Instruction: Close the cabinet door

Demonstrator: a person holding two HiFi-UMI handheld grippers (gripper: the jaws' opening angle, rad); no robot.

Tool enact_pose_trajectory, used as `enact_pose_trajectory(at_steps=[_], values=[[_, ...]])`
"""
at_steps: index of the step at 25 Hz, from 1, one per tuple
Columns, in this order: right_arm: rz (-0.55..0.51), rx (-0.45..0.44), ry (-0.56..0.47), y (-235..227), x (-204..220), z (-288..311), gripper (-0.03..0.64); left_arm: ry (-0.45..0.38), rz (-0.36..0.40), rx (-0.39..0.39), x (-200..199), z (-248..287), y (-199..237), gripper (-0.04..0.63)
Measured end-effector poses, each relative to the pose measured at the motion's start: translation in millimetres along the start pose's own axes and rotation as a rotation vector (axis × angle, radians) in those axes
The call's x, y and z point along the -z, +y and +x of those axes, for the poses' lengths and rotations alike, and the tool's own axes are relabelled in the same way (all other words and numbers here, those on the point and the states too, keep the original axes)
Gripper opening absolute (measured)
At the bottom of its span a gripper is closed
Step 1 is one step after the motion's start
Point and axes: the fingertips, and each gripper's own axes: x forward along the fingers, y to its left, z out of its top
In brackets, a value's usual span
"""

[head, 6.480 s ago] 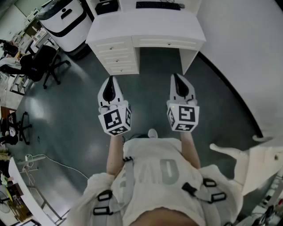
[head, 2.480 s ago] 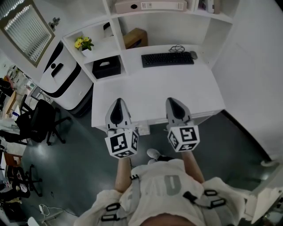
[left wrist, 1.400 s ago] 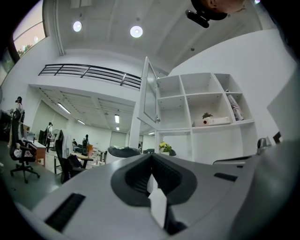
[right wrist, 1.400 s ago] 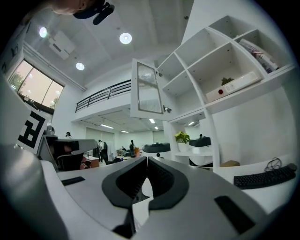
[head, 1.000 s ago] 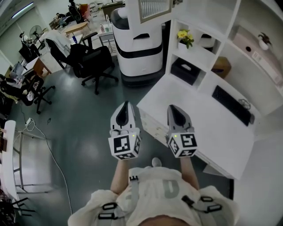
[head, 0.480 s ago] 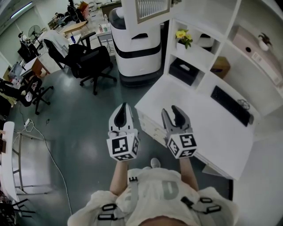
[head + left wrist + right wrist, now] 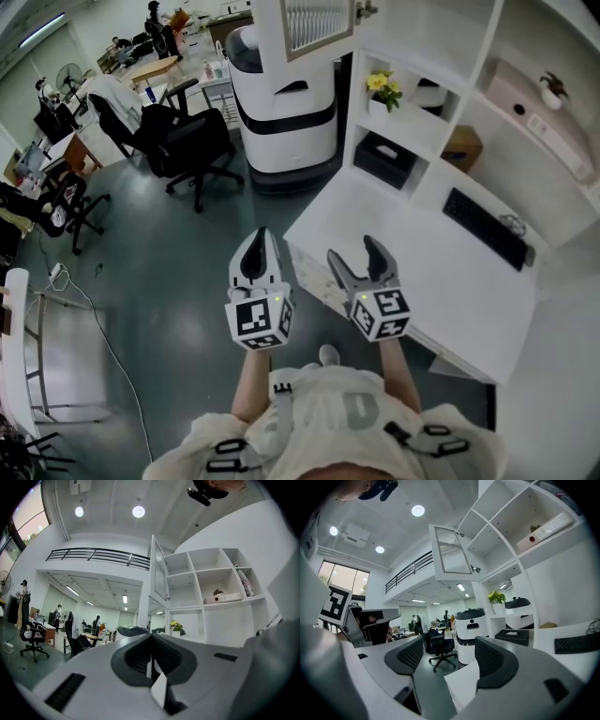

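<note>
The white shelving point(image 7: 494, 47) rose behind the table point(image 7: 403, 234); its cabinet door point(image 7: 451, 552) stood swung out, upright, high above and ahead of the right tongs point(image 7: 354, 251) (the nearer, I judged), whose jaws were opening with nothing between; the left tongs point(image 7: 257, 234) were pressed together

Grey floor point(image 7: 178, 272) — white desk point(image 7: 417, 239)

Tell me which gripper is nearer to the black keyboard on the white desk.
Right. The right gripper, jaws opening and empty, shows over the white desk at its front edge, with the black keyboard off to its right. The left gripper, shut, hangs over the grey floor, farther left.
</note>
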Motion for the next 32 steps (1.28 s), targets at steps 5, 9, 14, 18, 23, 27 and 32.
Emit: enact_pose_trajectory(at_steps=[5, 9, 14, 18, 23, 27, 32], values=[[-0.006, 0.006, -0.008, -1.5, -14.1, 7.6, 0.313, -0.02, 0.01, -0.021, -10.0, -2.9, 10.9, 0.005], [-0.069, -0.007, -0.07, -0.9, -63.5, 24.7, 0.311, -0.039, 0.02, -0.046, -22.1, -2.9, 22.2, 0.005], [-0.176, -0.022, -0.2, 2.3, -150.8, 48.0, 0.311, -0.051, 0.04, -0.06, -29.9, -3.6, 32.4, 0.005], [-0.269, -0.031, -0.318, 17.3, -237.0, 64.6, 0.311, -0.068, 0.075, -0.081, -37.9, -1.9, 43.3, 0.005], [-0.371, -0.028, -0.412, 41.5, -324.8, 82.8, 0.311, -0.086, 0.068, -0.108, -44.7, -4.4, 56.6, 0.005], [-0.409, -0.045, -0.434, 63.2, -363.8, 101.7, 0.311, -0.08, 0.067, -0.118, -43.4, -5.2, 63.8, 0.005], [-0.421, -0.074, -0.438, 89.6, -384.3, 126.4, 0.311, -0.083, 0.074, -0.136, -45.7, -5.2, 73.1, 0.005]])
